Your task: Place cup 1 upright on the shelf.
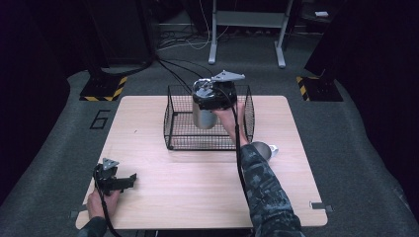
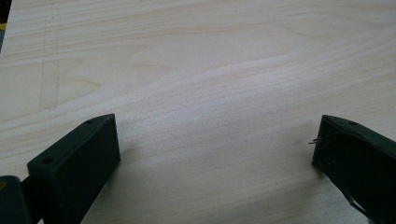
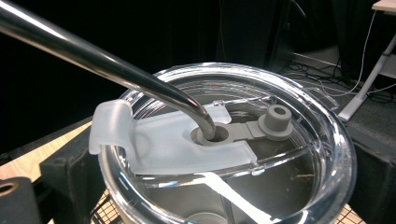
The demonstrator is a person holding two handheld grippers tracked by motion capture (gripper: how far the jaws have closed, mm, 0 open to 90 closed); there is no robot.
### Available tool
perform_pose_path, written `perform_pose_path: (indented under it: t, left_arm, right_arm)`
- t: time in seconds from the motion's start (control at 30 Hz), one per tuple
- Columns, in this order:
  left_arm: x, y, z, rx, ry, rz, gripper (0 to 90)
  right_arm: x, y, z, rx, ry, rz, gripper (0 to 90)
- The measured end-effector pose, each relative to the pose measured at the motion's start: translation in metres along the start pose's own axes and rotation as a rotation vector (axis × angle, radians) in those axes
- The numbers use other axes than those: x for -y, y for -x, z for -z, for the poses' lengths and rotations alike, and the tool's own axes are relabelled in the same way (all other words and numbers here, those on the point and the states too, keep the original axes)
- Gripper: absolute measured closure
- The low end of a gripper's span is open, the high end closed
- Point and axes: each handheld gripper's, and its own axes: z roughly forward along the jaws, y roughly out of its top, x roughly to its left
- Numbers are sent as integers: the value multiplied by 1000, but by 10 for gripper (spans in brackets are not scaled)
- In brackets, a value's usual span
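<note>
Left gripper (image 1: 129, 178) near table (image 1: 197, 187) edge; tumbler (image 1: 203, 118) above basket (image 1: 173, 129)

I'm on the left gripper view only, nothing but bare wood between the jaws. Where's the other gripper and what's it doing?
Observer: The right gripper is clamped on a steel tumbler, inside the outline of the wire basket at the table's far side. I can't tell whether it touches the bottom.
Operator: Is the tumbler open on top?
Observer: No. A clear lid covers it, and a metal straw passes through the lid's opening.
</note>
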Motion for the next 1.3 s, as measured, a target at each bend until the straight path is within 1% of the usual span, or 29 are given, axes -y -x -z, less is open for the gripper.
perform_pose_path:
  t: [0.07,0.13,0.2,0.23,0.37,0.4,0.43,0.57,0.6,0.63,0.67,0.77,0.8,0.87,0.9,0.93,0.97,1.1,1.2,1.27,1.3]
  left_arm:
    - [0,0,0,0,1,1,5]
    - [0,0,0,0,1,1,5]
    - [0,0,0,-1,1,0,4]
    - [0,0,0,0,1,0,4]
    - [0,0,0,0,0,-1,4]
    - [0,0,0,0,1,0,4]
    - [0,0,0,-1,1,0,4]
    - [0,0,0,-1,1,-1,4]
    - [0,0,0,0,0,-2,4]
    - [0,0,0,0,0,-1,5]
    - [0,1,0,3,3,12,5]
    - [0,1,0,2,2,10,5]
    - [0,1,0,2,2,9,5]
    - [0,1,0,2,2,9,5]
    - [0,1,0,2,2,10,4]
    - [0,1,0,2,2,9,4]
    - [0,1,0,2,3,10,4]
    - [0,1,0,4,0,9,5]
    - [0,1,0,2,3,10,4]
    - [0,1,0,2,3,10,5]
    - [0,1,0,2,3,10,4]
  right_arm:
    - [1,0,-3,1,-4,-9,36]
    - [3,1,-7,0,-7,-6,36]
    - [5,1,-10,2,-17,-17,36]
    - [6,2,-12,2,-17,-12,36]
    - [9,3,-18,2,-22,-29,36]
    - [9,2,-19,4,-24,-42,36]
    - [10,3,-21,3,-24,-33,36]
    - [13,2,-26,3,-41,-34,36]
    - [14,3,-28,0,-44,-27,36]
    - [15,2,-29,1,-46,-38,36]
    - [15,2,-30,-1,-49,-35,36]
    - [17,1,-35,0,-53,-50,36]
    - [18,1,-36,-2,-55,-41,36]
    - [21,-1,-38,-8,-68,-55,36]
    - [21,-1,-39,-8,-69,-47,36]
    - [23,-2,-41,-7,-72,-52,36]
    - [23,-3,-43,-9,-71,-47,36]
    - [25,-5,-47,-14,-81,-59,36]
    - [26,-7,-50,-21,-86,-44,36]
    - [27,-9,-52,-19,-95,-55,36]
    - [27,-9,-53,-20,-97,-48,36]
